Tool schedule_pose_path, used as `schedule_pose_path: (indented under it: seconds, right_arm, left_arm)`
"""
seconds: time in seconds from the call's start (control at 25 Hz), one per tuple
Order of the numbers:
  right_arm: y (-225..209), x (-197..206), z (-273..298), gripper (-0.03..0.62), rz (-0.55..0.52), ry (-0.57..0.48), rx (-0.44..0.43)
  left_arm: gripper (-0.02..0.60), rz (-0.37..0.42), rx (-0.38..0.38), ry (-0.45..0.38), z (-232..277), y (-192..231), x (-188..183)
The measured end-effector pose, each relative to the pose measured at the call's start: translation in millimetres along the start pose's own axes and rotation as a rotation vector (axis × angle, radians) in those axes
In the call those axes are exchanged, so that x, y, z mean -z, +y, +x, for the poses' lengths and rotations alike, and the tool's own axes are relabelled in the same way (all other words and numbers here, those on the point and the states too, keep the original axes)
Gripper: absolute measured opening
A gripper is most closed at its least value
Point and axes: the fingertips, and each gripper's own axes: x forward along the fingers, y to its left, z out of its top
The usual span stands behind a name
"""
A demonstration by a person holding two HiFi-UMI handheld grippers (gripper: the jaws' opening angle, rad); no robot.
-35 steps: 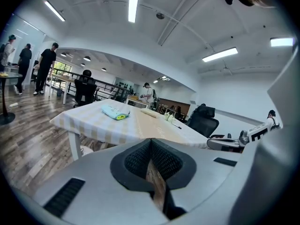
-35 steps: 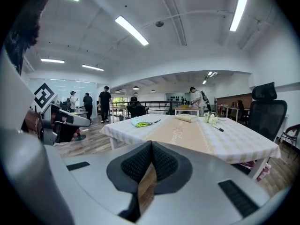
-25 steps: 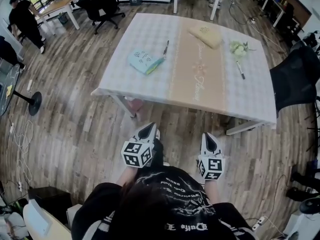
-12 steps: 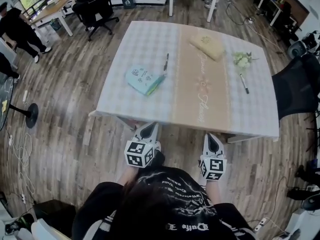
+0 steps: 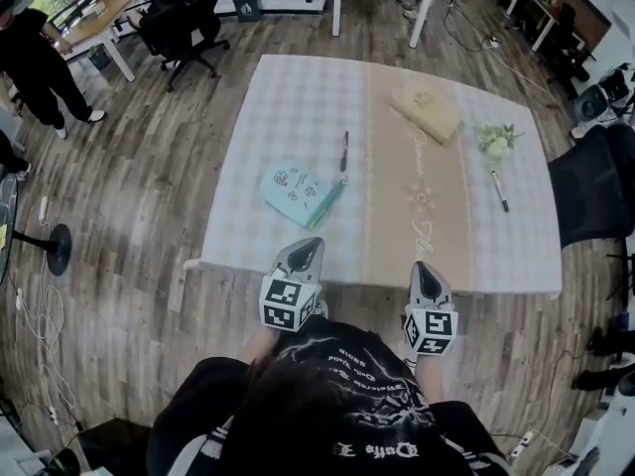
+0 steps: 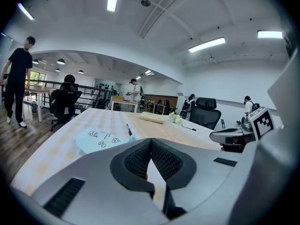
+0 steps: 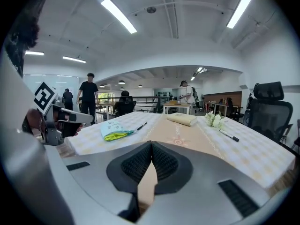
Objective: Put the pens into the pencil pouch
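My left gripper (image 5: 309, 244) and right gripper (image 5: 425, 267): both closed, empty. Pouch (image 5: 301, 190) lies straight ahead of left; first pen (image 5: 344, 152) just beyond, pointing away; second pen (image 5: 499, 190) ahead-right of right gripper.

The person wears a black shirt (image 5: 342, 365) with white lettering and line print across the back, and white stripes down the left sleeve (image 5: 210, 442). The hair (image 5: 288, 415) is dark. The left tongs (image 5: 311, 244) and right tongs (image 5: 425, 268) have pale grey shells, black ribbed pads (image 6: 138, 161) and cubes (image 5: 285, 303) bearing black-and-white square markers.
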Motion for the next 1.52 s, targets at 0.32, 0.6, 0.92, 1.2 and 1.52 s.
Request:
schedule_pose_path:
  seconds: [0.32,0.6,0.92,1.2,1.52]
  right_arm:
    - [-7,-15,34,0.009,0.026,0.011,0.019]
    - [-33,-20,57,0.009,0.037,0.028,0.026]
    - [-82,-38,85,0.041,0.059,0.039,0.002]
    - [-66,-63,135,0.089,0.010,0.044,-0.156]
    - [-22,-99,181,0.121,-0.046,0.018,-0.290]
  left_arm:
    - [0.020,0.004,0.008,0.026,35,30,-8]
    - [0.020,0.011,-0.023,0.038,63,36,-16]
    - [0.020,0.009,-0.093,0.045,88,34,-26]
    - [0.020,0.005,-0.168,0.048,96,38,-27]
    - [0.020,-0.016,-0.255,0.057,85,51,-22]
